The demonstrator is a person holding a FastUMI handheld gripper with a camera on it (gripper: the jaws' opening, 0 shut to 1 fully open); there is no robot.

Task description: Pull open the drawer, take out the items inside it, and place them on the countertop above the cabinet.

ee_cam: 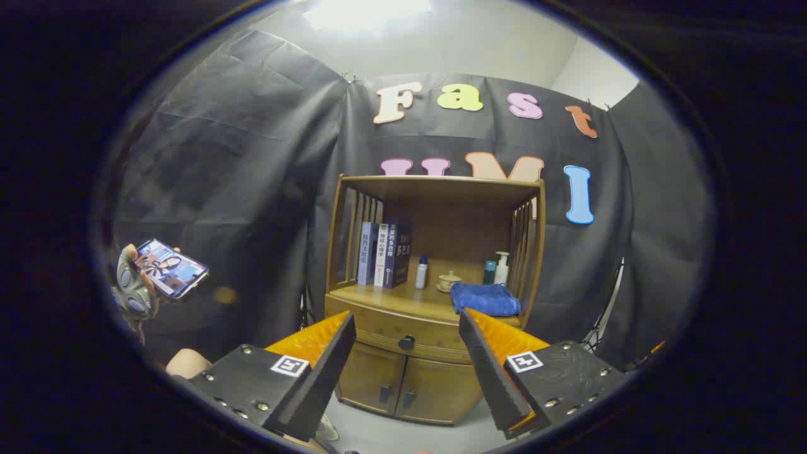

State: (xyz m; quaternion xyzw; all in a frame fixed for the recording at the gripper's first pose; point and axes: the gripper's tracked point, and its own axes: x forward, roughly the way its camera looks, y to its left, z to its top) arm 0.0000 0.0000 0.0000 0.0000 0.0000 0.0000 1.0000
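A wooden cabinet stands against the black cloth wall, well beyond my fingers. Its curved drawer is pushed in, with a dark knob at its middle. The knob shows in the gap between my two fingers. My gripper is open with nothing between the fingers and is some way short of the cabinet. The countertop above the drawer carries a folded blue cloth at its right. What lies inside the drawer is hidden.
On the countertop stand three books, a small bottle, a lidded cup and two pump bottles. Two lower doors sit under the drawer. A hand holding a phone is off to the left.
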